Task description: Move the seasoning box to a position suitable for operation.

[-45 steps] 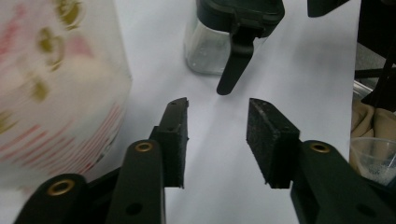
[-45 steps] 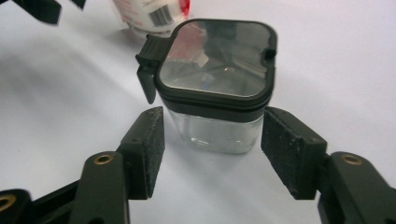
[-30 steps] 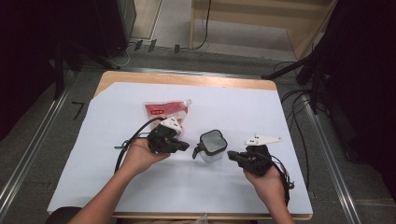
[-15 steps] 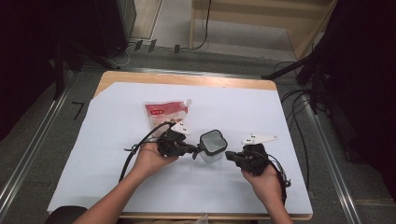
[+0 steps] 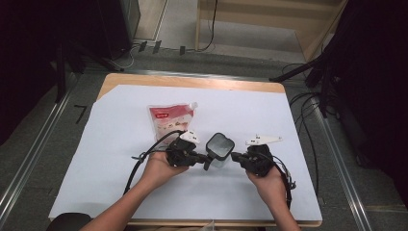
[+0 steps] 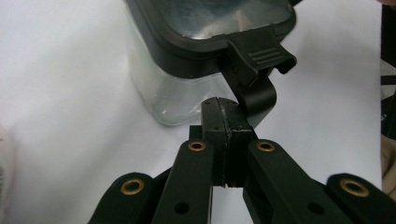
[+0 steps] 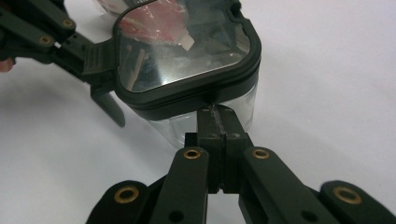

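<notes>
A white sheet covers the wooden surface [image 5: 192, 82], with a red-and-white pouch [image 5: 171, 118] lying left of centre. A clear square container with a black latching lid [image 5: 220, 147] stands just in front of the pouch, between the two grippers. The left gripper [image 6: 225, 109] has its jaws pressed together, empty, tips at the lid's hanging latch [image 6: 254, 70]; the right gripper [image 7: 217, 116], likewise closed and empty, meets the container's opposite side under the lid rim.

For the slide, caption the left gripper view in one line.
Shut left tool at the open latch of a clear container with a black lid on white paper.
</notes>
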{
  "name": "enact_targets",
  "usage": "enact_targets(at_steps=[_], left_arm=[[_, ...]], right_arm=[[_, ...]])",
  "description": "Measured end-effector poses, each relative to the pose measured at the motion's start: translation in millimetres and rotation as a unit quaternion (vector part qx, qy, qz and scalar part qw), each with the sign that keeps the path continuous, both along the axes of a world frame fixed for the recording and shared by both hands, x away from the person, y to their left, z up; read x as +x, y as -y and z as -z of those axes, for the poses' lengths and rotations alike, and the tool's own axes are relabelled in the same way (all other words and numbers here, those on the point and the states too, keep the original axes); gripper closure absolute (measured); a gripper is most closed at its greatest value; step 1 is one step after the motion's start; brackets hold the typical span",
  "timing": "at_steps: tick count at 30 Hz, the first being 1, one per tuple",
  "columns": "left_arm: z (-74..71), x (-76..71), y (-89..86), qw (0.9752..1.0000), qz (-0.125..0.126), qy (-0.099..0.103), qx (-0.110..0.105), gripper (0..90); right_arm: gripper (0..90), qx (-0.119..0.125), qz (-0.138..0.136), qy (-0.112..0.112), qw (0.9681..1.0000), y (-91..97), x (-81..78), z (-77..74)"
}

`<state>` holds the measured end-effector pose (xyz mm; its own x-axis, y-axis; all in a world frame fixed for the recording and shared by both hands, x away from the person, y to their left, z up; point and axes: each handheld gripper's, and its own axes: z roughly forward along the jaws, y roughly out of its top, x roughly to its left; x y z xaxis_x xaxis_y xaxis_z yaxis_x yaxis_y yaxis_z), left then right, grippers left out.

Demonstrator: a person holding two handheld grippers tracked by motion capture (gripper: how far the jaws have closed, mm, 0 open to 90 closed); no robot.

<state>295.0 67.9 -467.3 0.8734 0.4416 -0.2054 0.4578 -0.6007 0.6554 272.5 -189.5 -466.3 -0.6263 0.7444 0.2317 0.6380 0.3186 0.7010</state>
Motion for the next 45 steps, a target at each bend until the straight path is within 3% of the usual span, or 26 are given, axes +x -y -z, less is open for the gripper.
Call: enact_targets(at_steps=[8, 15, 20, 22, 23, 28, 32, 35, 38, 45], left_arm=[[1.5, -5.6, 10.2, 0.9999, 0.003, 0.009, -0.004, 90.0], [6.0, -9.3, 21.0, 0.9997, 0.014, -0.004, -0.017, 90.0], [4.8, -7.1, 15.3, 0.9992, 0.017, -0.020, -0.031, 89.3], [2.1, -5.7, 10.3, 0.9988, 0.014, -0.026, -0.040, 84.6], [-0.4, -5.4, 7.5, 0.9990, 0.014, -0.026, -0.034, 83.0], [-12.3, -7.0, -6.6, 0.9986, 0.011, -0.021, -0.048, 75.8], [-19.0, -9.0, -13.1, 0.9993, 0.014, -0.004, -0.035, 68.8], [-20.4, -7.5, -17.2, 0.9993, 0.022, -0.002, -0.030, 64.5], [-23.1, -5.3, -20.9, 0.9992, 0.024, 0.003, -0.032, 59.0], [-23.0, -0.9, -26.8, 0.9995, 0.017, -0.003, -0.027, 47.7]], right_arm=[[90.0, 0.003, 0.010, 0.006, 0.9999, 1.4, 5.3, 0.8], [90.0, 0.015, 0.029, -0.001, 0.9995, -1.0, 11.8, 4.7], [90.0, 0.011, 0.023, -0.007, 0.9996, -2.9, 11.4, 5.1], [90.0, 0.017, 0.023, -0.005, 0.9996, -1.6, 10.0, 2.8], [90.0, 0.018, 0.023, -0.004, 0.9996, -1.7, 8.5, 1.5], [90.0, 0.020, 0.019, 0.001, 0.9996, -0.3, -1.3, -2.3], [90.0, 0.020, 0.007, 0.001, 0.9998, -1.1, -12.0, -5.7], [90.0, 0.009, -0.006, 0.010, 0.9999, -5.3, -22.0, -6.8], [90.0, 0.008, -0.013, 0.004, 0.9999, -8.0, -26.9, -6.7], [90.0, 0.014, -0.037, 0.016, 0.9991, -24.4, -41.2, -6.3]])
